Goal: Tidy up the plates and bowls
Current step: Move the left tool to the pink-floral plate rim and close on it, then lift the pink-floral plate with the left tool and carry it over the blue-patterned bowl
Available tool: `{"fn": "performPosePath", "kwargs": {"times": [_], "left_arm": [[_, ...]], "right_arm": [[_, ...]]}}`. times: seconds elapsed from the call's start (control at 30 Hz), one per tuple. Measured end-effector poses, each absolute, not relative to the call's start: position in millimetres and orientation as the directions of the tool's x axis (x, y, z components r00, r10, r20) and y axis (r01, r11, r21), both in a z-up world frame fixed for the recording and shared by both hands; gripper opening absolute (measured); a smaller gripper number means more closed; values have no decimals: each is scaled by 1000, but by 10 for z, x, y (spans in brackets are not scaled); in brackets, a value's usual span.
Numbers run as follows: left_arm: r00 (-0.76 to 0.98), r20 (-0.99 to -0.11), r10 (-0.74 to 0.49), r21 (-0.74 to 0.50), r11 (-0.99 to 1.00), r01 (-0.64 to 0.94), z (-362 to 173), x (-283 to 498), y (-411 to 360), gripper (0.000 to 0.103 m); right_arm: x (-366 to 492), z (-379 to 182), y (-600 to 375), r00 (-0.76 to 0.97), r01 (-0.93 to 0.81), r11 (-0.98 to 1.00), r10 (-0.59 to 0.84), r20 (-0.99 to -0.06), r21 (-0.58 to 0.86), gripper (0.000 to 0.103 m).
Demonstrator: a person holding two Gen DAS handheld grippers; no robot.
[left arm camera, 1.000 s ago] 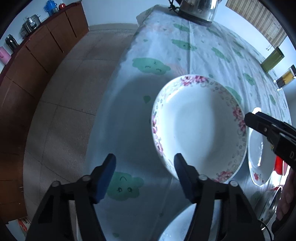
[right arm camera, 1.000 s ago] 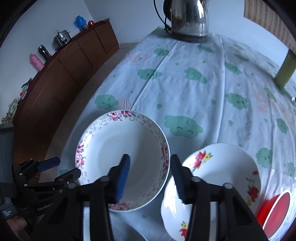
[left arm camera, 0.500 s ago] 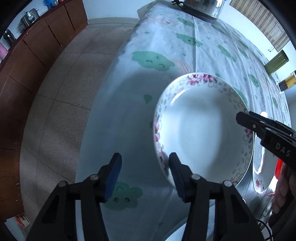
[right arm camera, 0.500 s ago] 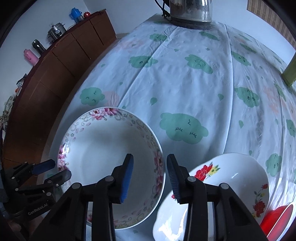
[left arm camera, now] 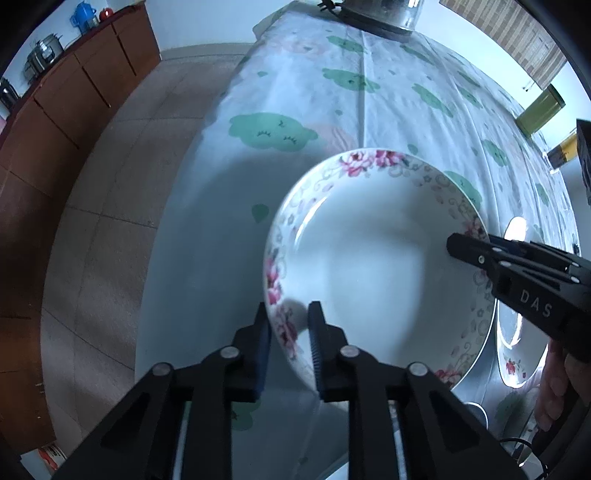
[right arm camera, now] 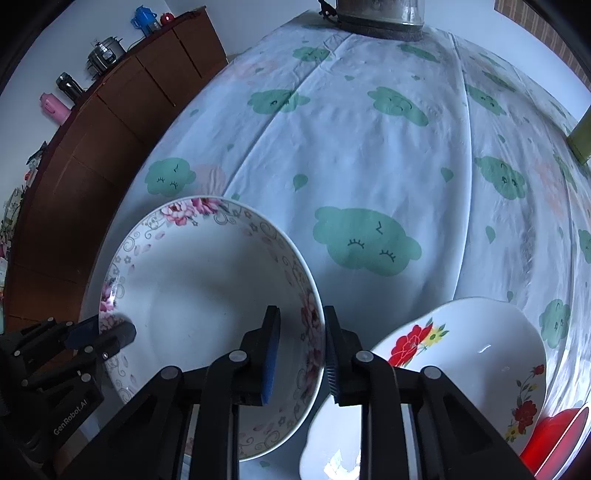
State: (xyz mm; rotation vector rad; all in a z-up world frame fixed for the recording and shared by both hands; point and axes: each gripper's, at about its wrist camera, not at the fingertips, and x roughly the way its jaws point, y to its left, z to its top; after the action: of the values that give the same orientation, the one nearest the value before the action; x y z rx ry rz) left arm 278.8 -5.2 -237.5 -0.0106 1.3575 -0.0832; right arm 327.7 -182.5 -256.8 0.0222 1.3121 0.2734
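A deep white plate with pink flowers on its rim [left arm camera: 369, 266] [right arm camera: 207, 295] sits near the table's left edge on a cloud-print cloth [right arm camera: 369, 147]. My left gripper [left arm camera: 290, 332] straddles its near-left rim, one pad outside and one inside, and the jaws are closing onto it. From the other side, my right gripper [right arm camera: 301, 343] is closing on the opposite rim in the same way. Each wrist view also shows the other gripper's tip at the rim: the right gripper [left arm camera: 452, 247] and the left gripper [right arm camera: 114, 332]. A white bowl with red flowers [right arm camera: 461, 362] lies just right of the plate.
A red bowl [right arm camera: 554, 435] sits at the lower right, a steel kettle [right arm camera: 380, 14] at the table's far end and a green container [left arm camera: 539, 110] far right. The table drops to a tiled floor [left arm camera: 110, 221] on the left, with a brown sideboard [right arm camera: 110, 122] beyond. A hand [left arm camera: 554, 387] holds the right gripper.
Both grippers have narrowed from wide open to close around the pink-flowered plate's rim. The left one slid right onto the rim; the right one came down lower over it.
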Motion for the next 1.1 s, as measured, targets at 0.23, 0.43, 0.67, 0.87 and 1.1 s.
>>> {"fn": "performPosePath", "kwargs": {"times": [0.23, 0.43, 0.67, 0.87, 1.1], "left_arm": [[221, -973, -70, -60, 997, 54, -2371, 2812, -21, 17], [222, -972, -80, -70, 996, 55, -2363, 2821, -1, 16], [233, -972, -34, -21, 998, 58, -2305, 2785, 5, 15], [241, -970, -20, -7, 998, 55, -2285, 2806, -6, 15], [236, -972, -21, -9, 999, 52, -2280, 2795, -21, 15]], "right_arm": [[3281, -2569, -1828, 222, -190, 967, 209, -952, 168, 25], [3305, -2581, -1810, 213, -189, 969, 198, -957, 159, 25], [3272, -2580, -1764, 219, -207, 968, 190, -957, 145, 25], [3264, -2577, -1774, 215, -210, 965, 200, -956, 155, 25], [3281, -2559, -1793, 217, -205, 967, 198, -956, 154, 25]]}}
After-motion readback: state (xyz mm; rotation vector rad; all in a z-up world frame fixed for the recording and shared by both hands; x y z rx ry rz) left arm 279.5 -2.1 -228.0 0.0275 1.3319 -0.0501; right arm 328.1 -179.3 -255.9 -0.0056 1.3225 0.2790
